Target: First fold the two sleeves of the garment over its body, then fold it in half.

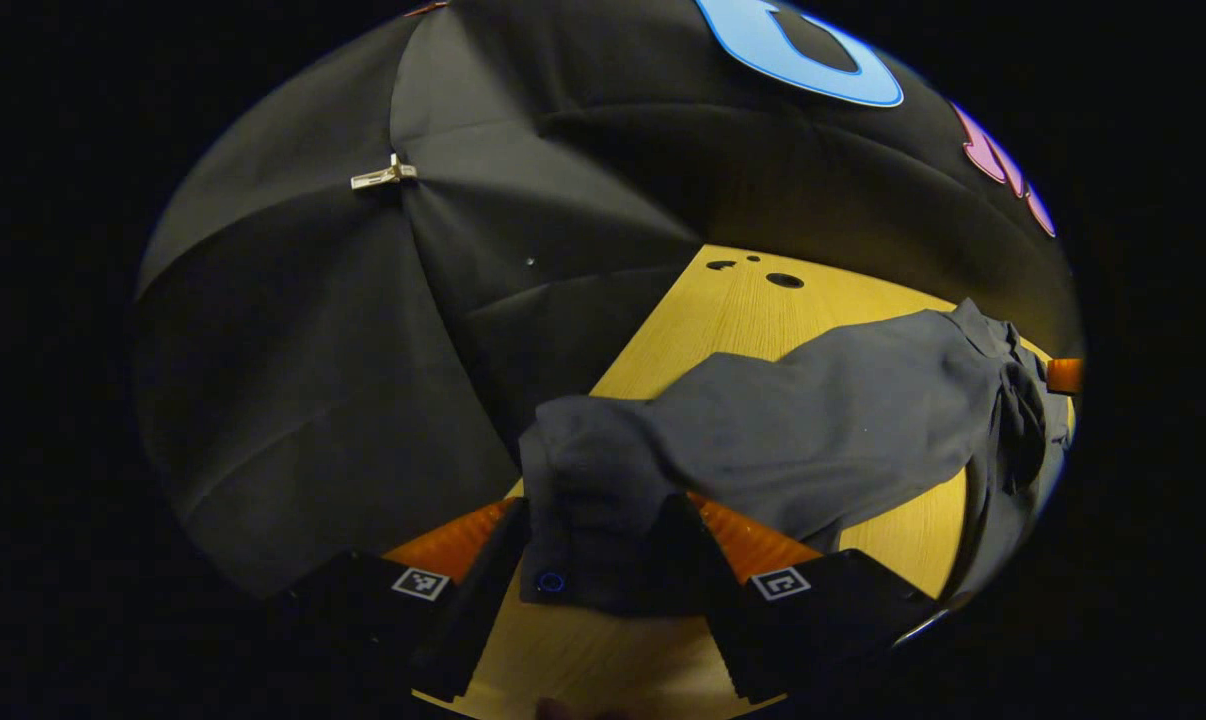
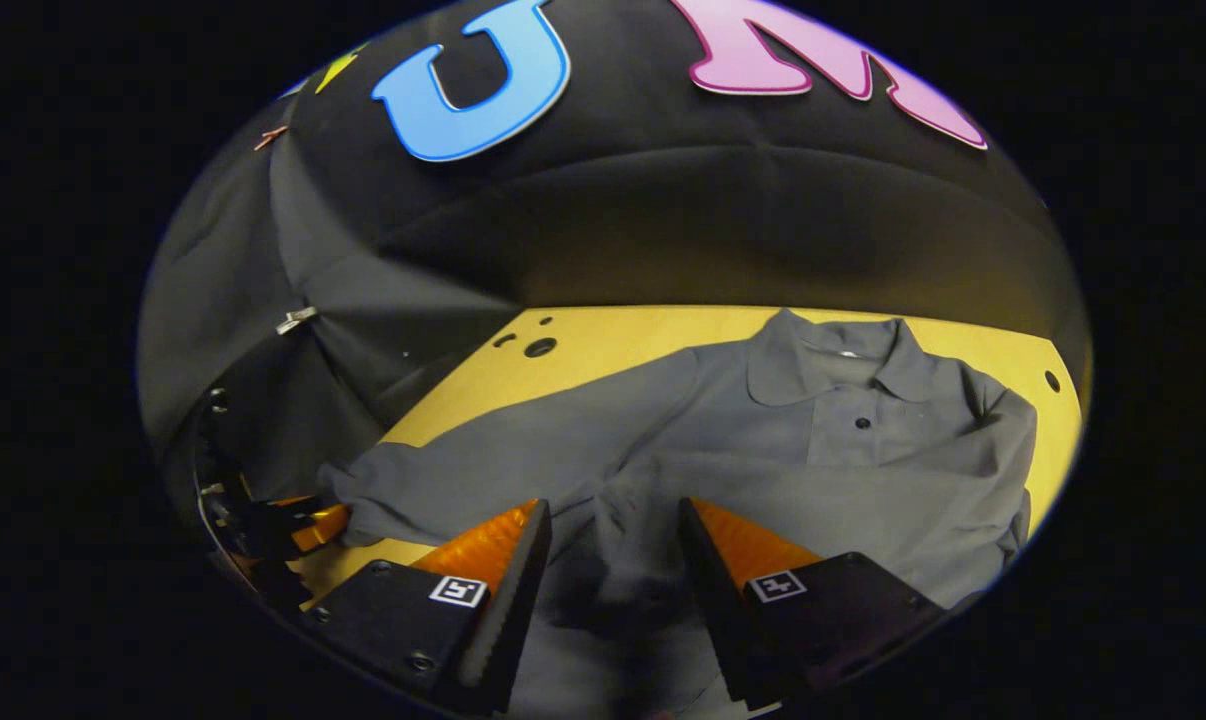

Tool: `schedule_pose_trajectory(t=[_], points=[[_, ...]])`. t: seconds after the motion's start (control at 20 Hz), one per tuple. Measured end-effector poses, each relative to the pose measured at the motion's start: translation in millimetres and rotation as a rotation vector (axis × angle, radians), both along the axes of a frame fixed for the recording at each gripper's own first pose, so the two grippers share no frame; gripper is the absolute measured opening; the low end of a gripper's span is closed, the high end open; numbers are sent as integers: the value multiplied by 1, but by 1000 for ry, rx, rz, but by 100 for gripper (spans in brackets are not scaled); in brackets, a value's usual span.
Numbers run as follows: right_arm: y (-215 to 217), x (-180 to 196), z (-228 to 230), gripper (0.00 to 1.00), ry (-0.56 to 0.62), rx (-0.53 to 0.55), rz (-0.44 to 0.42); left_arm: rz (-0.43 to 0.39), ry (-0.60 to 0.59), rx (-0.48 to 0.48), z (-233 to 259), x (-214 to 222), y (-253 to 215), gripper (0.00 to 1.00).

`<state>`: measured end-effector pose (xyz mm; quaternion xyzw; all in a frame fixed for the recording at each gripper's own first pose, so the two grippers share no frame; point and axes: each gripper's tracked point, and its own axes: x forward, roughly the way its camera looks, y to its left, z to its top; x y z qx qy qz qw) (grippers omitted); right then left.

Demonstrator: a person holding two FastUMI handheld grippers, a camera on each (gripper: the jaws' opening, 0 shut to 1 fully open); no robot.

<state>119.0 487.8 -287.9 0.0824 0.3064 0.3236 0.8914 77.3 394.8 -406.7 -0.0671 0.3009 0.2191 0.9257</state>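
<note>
Risk: cuff [image 1: 588, 500] could slip from my left gripper [image 1: 603, 560], clenched on it, since the hold looks shallow. My right gripper [image 2: 613, 560] spreads wide above the shirt [image 2: 763, 470] on the table [image 2: 643, 340].

— Where does the garment [image 2: 763, 450] lie for you?

— You have it spread on the table [image 2: 623, 340], collar toward the booth's back wall. In the right gripper view one sleeve [image 2: 483, 450] runs out to the left, and the left gripper [image 2: 308, 525] sits at its end.

— And the cuff?

— In the left gripper view the cuff [image 1: 593, 520] lies between your jaws, and the body stretches away to the right. Your right gripper [image 2: 613, 560] stands over the body's lower part.
</note>
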Motion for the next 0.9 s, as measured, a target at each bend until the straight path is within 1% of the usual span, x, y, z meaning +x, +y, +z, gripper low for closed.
schedule_pose_trajectory(t=[0.05, 0.1, 0.15, 0.25, 0.3, 0.35, 0.45, 0.6, 0.75, 0.9], points=[[-10, 0, 2, 80, -7, -19, -8, -19, -6, -24, -2, 2, -7, 94], [-20, -1, 6, 80, -11, -30, -24, -35, 4, -27, -2, 6, -12, 90], [-32, -1, 10, 80, -13, -34, -45, -66, 6, -20, -2, 9, -16, 64], [-63, 2, 20, 80, -29, -39, -95, -83, 29, 22, 0, 10, -17, 12], [-76, 2, 23, 80, -35, -42, -119, -88, 50, 36, 3, 9, -18, 11], [-92, 3, 29, 80, -42, -43, -142, -87, 61, 44, 5, 9, -18, 7], [-125, 4, 35, 81, -55, -55, -186, -69, 42, 73, 22, 8, -18, 6], [-175, 5, 39, 81, -62, -72, -250, -82, -21, 137, 64, 10, -31, 5], [-214, 2, 42, 81, -62, -71, -299, -74, -98, 138, 110, 14, -52, 6], [-245, -6, 46, 81, -61, -61, -321, -56, -179, 140, 159, 22, -68, 6]])
